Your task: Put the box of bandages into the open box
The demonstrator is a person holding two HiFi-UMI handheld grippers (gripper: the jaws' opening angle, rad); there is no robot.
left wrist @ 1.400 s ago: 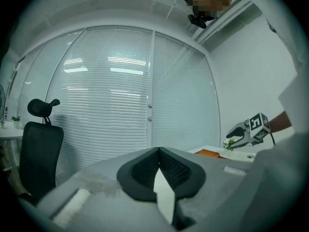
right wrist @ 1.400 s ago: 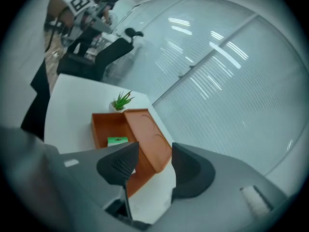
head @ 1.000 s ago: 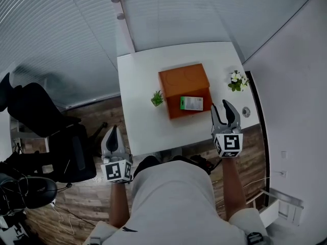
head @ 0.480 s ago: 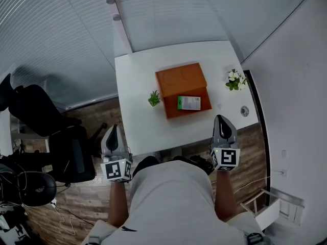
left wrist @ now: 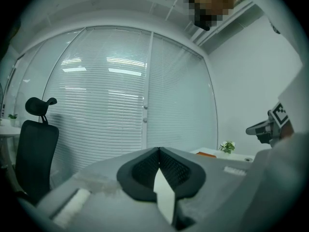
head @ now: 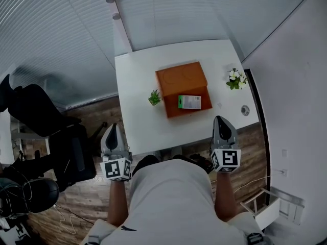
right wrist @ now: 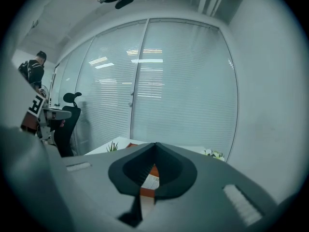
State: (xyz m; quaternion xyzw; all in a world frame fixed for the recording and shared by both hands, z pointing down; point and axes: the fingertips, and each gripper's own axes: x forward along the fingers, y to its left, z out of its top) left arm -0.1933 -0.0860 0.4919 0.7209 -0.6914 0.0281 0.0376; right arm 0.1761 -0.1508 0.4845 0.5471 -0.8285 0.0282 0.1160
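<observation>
The green and white box of bandages (head: 189, 102) lies in the open front part of the orange box (head: 181, 79) in the middle of the white table (head: 138, 121). My right gripper (head: 223, 120) hovers at the table's front right edge, apart from the orange box, shut and empty. Through its jaw gap in the right gripper view the orange box (right wrist: 153, 171) and the bandage box (right wrist: 150, 181) show ahead. My left gripper (head: 113, 128) is held off the table's front left corner, shut with nothing in it; its tips (left wrist: 158, 151) meet.
A small green plant (head: 155, 97) stands left of the orange box. White flowers (head: 235, 79) and a small round disc (head: 245, 110) are at the table's right side. A black office chair (head: 46, 126) stands on the wooden floor at left. Blinds cover the far window.
My right gripper has drawn back from the orange box to the table's front edge and shut. The bandage box stays in the orange box. The left gripper has hardly moved.
</observation>
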